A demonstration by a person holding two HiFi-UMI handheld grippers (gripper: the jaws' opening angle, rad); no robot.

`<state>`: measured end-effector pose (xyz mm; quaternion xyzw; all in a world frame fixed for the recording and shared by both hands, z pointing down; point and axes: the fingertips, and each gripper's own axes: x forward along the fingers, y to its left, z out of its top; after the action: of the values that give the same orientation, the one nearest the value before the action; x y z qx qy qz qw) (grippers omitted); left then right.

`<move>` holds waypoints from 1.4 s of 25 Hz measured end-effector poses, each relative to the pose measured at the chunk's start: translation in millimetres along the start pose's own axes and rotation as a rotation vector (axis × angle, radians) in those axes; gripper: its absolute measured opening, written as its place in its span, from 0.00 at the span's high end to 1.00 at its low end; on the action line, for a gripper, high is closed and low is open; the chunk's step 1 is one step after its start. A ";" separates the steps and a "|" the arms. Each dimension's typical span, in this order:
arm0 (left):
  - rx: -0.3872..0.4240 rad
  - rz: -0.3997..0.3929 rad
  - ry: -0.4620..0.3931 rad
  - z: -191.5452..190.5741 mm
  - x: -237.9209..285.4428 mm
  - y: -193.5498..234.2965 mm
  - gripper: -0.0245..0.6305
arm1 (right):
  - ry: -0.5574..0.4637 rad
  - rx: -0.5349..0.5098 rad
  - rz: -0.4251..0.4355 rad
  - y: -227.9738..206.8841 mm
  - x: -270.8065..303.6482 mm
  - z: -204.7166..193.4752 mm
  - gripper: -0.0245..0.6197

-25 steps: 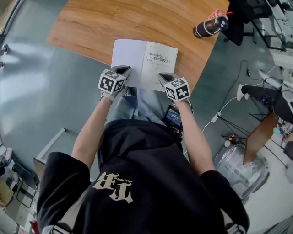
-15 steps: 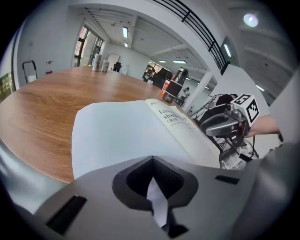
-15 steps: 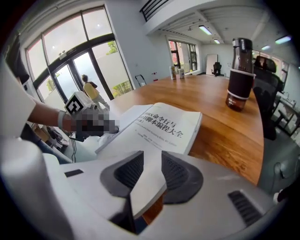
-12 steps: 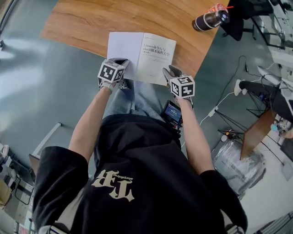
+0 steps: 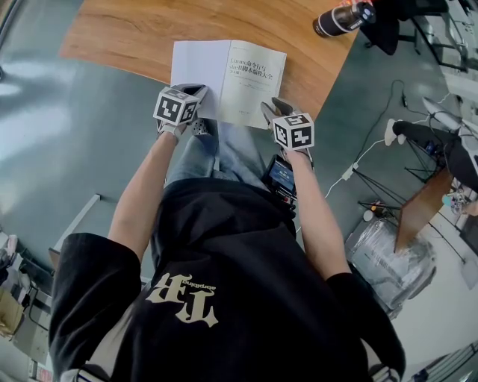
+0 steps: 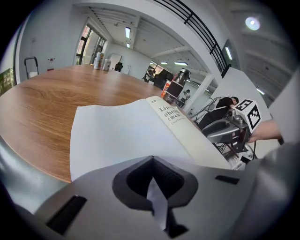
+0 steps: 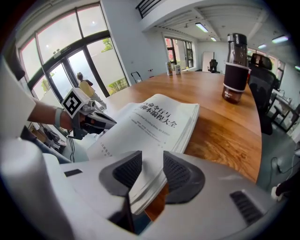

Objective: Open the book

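- Head view: the book point(image 5: 228, 80) lies at the near edge of the desk point(image 5: 142, 33), with its near edge overhanging toward me. The left leaf point(image 5: 196, 71) is spread out and the title page point(image 5: 254, 83) faces up.
- My left gripper point(image 6: 152, 187) has its jaws together, clamped on the near edge of the left leaf. Only that thin sheet is in the grip.
- My right gripper point(image 7: 151, 172) has just been opening its jaws, and they now stand apart. The near corner of the page block point(image 7: 187, 126) sits between them, and I judge that the pads are not pressing on it.
- Status, as I judge it: the book is already open at the title page. What is left is to settle the left leaf flat and let go.
- Procedure:
  - Lower the left leaf until it rests on the desk. Do not drop it.
  - Do not pull it toward me, because the overhanging book could slide off the edge.
  - Release the left clamp only once the leaf lies flat.
  - Draw the right gripper straight back along its jaws, so the pads do not catch the top pages.
- Cautions:
  - The left leaf may spring back when freed. If it lifts, press near the spine.
  - A thin sheet creases easily in a clamp, so avoid twisting.
- The bottle point(image 5: 340, 20) stands well apart from the book and should not get in the way.
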<state>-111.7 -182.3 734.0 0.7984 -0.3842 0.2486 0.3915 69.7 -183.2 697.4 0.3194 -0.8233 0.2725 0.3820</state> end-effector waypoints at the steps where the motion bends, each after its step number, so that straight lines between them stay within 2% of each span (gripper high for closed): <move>1: -0.001 0.002 0.000 -0.2 -0.5 -0.1 0.95 | 0.000 -0.001 0.005 2.4 0.6 0.4 0.78; 19: -0.024 -0.032 -0.032 3.0 -4.6 -0.8 0.95 | 0.014 -0.067 0.104 44.6 17.9 19.9 0.78; 25: -0.030 -0.050 -0.112 10.5 -21.8 -2.4 0.95 | -0.014 -0.076 0.152 60.5 20.8 33.9 0.78; 35: -0.046 -0.021 -0.267 39.7 -74.7 -16.9 0.95 | -0.072 -0.111 0.241 92.3 25.7 62.2 0.78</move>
<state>-137.7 -176.7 651.9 0.8191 -0.4302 0.1273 0.3576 -39.3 -174.7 664.3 0.2062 -0.8827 0.2585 0.3339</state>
